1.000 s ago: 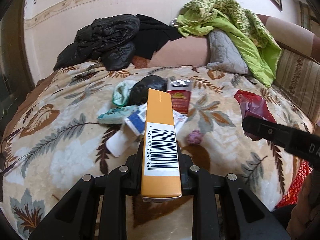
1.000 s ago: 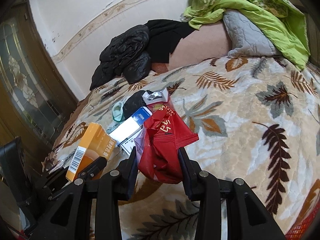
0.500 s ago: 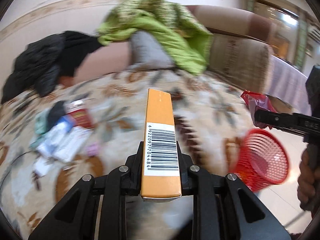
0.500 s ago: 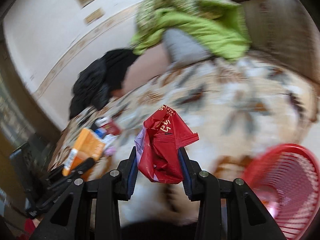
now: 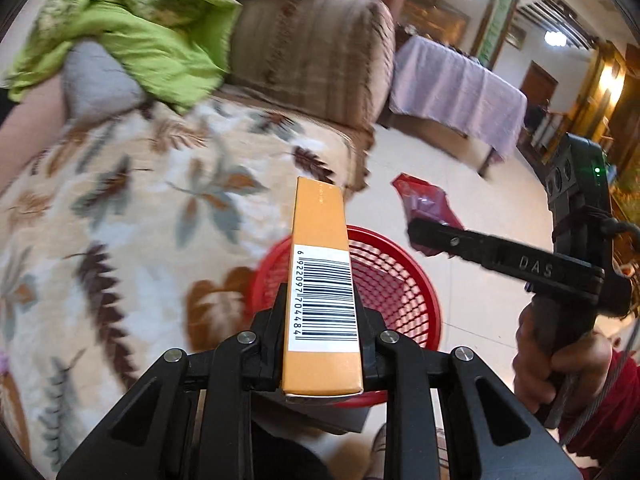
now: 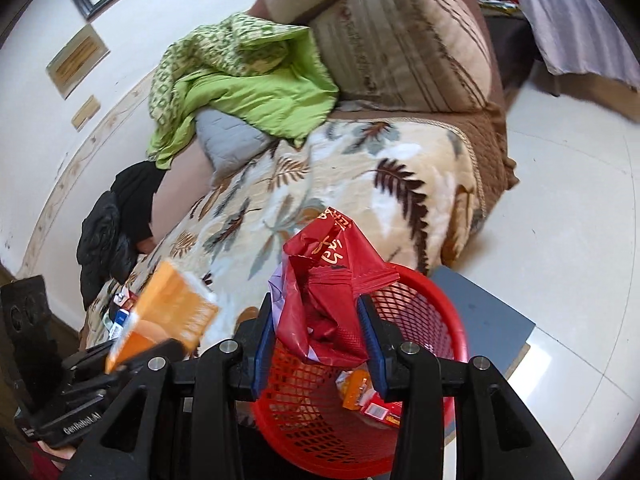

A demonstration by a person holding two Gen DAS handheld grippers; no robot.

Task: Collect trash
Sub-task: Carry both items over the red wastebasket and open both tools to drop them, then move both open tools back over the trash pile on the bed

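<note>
Left wrist view first: at the far left a green blanket (image 5: 132, 36) is heaped over a grey cushion (image 5: 96, 80) on the sofa, and the leaf-patterned throw (image 5: 120, 208) spreads across the seat. In the middle the left gripper (image 5: 322, 312) is clenched on one orange box (image 5: 322, 280), barcode up, held above the near rim of the red basket (image 5: 404, 280) that stands on the floor just beside the sofa. To the right, the right gripper (image 5: 424, 232) carries one red bag (image 5: 424, 204) above the basket's far side, with a hand (image 5: 560, 364) wrapped round its handle.

In the right wrist view, the orange box shows blurred at the left, and beyond it a small cluster of leftover litter (image 6: 120, 308) lies on the throw near a black jacket (image 6: 108, 240). I can pick out a few pieces there but cannot count them exactly. In the centre the right gripper's jaws are opening, though the red bag sits between the blue pads (image 6: 262, 344) and touches both, directly over the basket. Inside the basket at least two small packets (image 6: 368, 396) already lie at the bottom.

My reading: some trash is binned, two items are about to drop, and the sofa cluster remains. One basket, two grippers, one box, one bag.
</note>
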